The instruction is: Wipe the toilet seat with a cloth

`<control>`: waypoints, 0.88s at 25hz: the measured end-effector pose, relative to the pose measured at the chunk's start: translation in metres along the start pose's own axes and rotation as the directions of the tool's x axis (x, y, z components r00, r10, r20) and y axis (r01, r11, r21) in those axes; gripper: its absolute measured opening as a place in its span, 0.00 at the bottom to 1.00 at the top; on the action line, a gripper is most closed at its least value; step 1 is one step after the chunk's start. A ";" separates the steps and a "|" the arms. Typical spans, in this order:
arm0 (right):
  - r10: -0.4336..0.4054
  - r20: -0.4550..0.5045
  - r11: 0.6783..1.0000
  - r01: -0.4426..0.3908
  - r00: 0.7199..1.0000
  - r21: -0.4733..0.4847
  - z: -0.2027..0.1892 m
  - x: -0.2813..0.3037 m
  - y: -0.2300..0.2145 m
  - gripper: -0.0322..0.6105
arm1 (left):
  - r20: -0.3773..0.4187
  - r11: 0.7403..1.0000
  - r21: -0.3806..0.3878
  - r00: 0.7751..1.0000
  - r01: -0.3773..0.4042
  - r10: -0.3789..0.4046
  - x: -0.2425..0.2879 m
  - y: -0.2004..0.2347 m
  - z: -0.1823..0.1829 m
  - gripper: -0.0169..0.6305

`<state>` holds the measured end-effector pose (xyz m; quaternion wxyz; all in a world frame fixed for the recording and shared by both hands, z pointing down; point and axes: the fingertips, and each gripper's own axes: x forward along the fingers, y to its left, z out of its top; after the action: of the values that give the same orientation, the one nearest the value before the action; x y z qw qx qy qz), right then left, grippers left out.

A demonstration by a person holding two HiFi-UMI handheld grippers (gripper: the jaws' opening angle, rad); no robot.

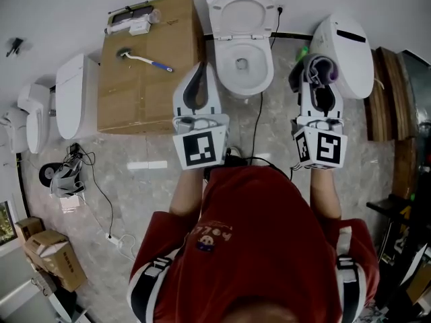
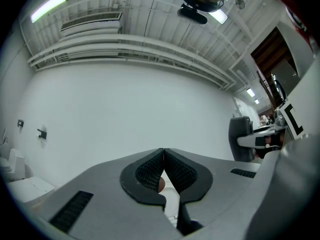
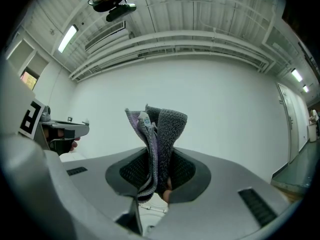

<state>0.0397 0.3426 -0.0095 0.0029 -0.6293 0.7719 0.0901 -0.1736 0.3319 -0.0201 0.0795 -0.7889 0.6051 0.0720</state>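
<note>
So the room: grey stone-look floor [image 1: 135,204], plain white wall [image 1: 67,12] along the top, and toilets lined up against it. The middle toilet [image 1: 240,79] has its lid up and the toilet seat [image 1: 266,67] down around the bowl. Left of it sits a big cardboard box [image 1: 135,93] with a blue-handled brush [image 1: 143,60] lying on top. Further left there's another white toilet [image 1: 73,96], and a closed one [image 1: 350,46] off to the right. Cables [image 1: 100,192] trail over the floor at the left, near a couple of small boxes [image 1: 50,254].

The person in the red shirt [image 1: 256,234] holds both grippers out front, one on either side of the middle toilet. Left gripper [image 1: 201,73] — jaws clenched tight together, nothing in them. Right gripper [image 1: 316,79] — jaws clamped on the cloth [image 1: 322,67], a grey bunch with a bit of purple, up in the air to the right of the middle toilet and clear of the seat.

The head view gives the floor layout, but only the gripper views show what's overhead: strip lights [image 3: 67,38] and an air conditioner [image 2: 92,21] high on the wall. The right gripper view also catches a door [image 3: 289,119] at its right edge. It shows the cloth folded and sticking up past the pads, where the head view just has a dark lump.
</note>
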 end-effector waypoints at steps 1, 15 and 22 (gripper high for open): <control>-0.009 0.002 1.000 0.009 1.000 -0.001 0.000 0.006 0.003 0.18 | 0.001 1.000 -0.004 1.000 0.003 -0.003 0.005 0.006 -0.001 0.05; -0.031 -0.040 0.999 0.030 0.999 -0.016 -0.033 0.075 -0.006 0.18 | -0.019 1.000 -0.008 1.000 0.024 -0.024 0.072 0.031 -0.033 0.05; 0.013 -0.049 1.000 -0.013 0.999 0.012 -0.059 0.143 -0.037 0.18 | -0.057 0.999 0.051 0.998 -0.001 0.004 0.133 0.029 -0.055 0.05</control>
<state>0.0521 0.1882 0.0265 -0.0133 -0.6264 0.7762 0.0701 -0.1664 0.1876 0.0048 0.0821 -0.7876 0.6097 0.0343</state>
